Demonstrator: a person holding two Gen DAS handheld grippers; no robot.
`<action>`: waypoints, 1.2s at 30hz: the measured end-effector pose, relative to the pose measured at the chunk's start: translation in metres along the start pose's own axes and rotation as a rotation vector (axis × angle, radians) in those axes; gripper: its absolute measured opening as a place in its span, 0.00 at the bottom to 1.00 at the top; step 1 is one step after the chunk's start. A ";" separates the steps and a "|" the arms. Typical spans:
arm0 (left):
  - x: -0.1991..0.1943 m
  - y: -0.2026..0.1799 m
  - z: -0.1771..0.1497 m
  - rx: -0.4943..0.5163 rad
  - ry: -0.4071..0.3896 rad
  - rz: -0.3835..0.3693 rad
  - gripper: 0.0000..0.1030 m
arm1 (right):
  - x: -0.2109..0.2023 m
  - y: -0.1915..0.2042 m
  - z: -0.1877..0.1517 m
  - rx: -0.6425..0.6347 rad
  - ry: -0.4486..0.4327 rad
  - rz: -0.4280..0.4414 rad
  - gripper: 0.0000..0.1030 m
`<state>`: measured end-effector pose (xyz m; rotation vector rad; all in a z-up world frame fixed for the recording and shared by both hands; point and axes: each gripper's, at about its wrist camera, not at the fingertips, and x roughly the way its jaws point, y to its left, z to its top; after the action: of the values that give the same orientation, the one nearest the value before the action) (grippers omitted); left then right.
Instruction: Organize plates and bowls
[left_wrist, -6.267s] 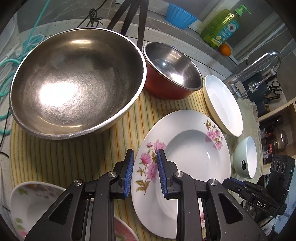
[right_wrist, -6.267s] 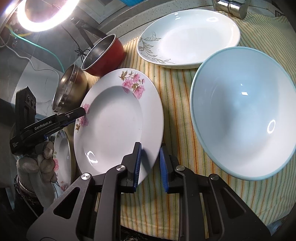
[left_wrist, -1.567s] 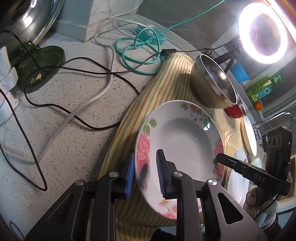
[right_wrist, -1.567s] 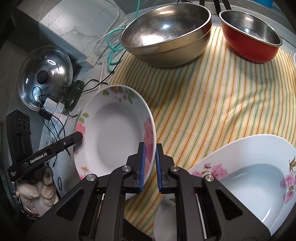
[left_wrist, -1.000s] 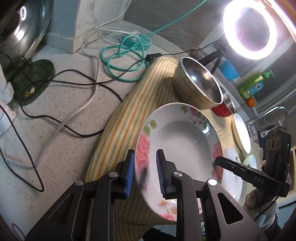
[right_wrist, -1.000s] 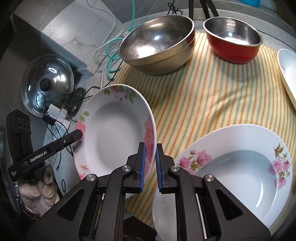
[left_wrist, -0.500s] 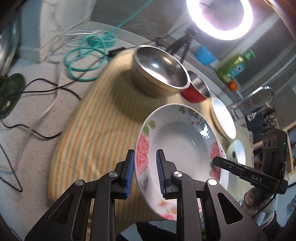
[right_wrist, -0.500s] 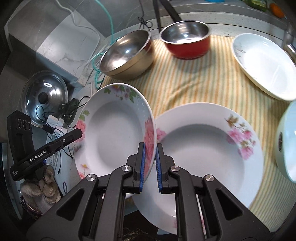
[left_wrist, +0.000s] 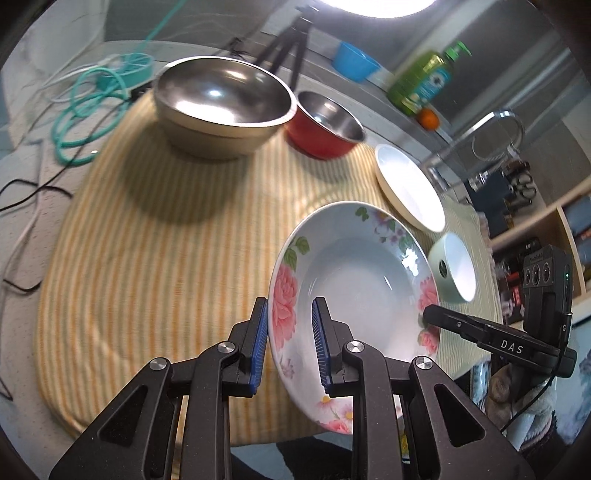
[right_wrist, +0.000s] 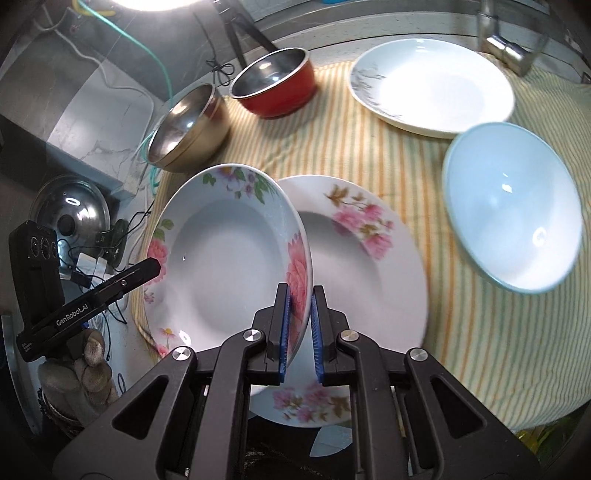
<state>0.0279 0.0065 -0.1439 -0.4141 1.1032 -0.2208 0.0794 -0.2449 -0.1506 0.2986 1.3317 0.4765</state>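
- Both hand-held grippers were clamped on one rose-patterned plate, each on an opposite side of its rim.
- Left gripper: its blue pads stood a little apart, with the plate's left rim and its big pink rose pinched between them.
- Right gripper: its jaws were nearly together, closed tight on the plate's right rim where another pink rose is printed.
- In the right wrist view the left gripper's finger met the plate's far rim, with a gloved hand under it; in the left wrist view the right gripper's finger reached the opposite rim.
- Held between the two, the rose-patterned plate was off the cloth and tilted, its hollow facing up and toward both cameras; being round, it showed no long axis.
- It hung over the near edge of the striped cloth, partly above a second floral plate that lay flat on the cloth.
- Farther back on the cloth stood a large steel bowl and, just beside it, a red bowl.
- To the right lay a white plate and, nearer, a pale blue bowl, the two just beside each other.
- Off the cloth to the left lay a pot lid among cables.
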 end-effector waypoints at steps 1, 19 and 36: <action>0.003 -0.003 0.000 0.009 0.008 -0.002 0.21 | -0.001 -0.006 -0.002 0.008 0.001 -0.004 0.11; 0.033 -0.032 -0.009 0.071 0.088 -0.006 0.21 | -0.009 -0.041 -0.019 0.065 0.008 -0.066 0.11; 0.038 -0.036 -0.010 0.084 0.090 0.037 0.21 | -0.004 -0.024 -0.017 -0.034 0.017 -0.156 0.17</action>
<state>0.0364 -0.0420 -0.1630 -0.3116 1.1847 -0.2542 0.0659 -0.2683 -0.1621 0.1619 1.3507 0.3710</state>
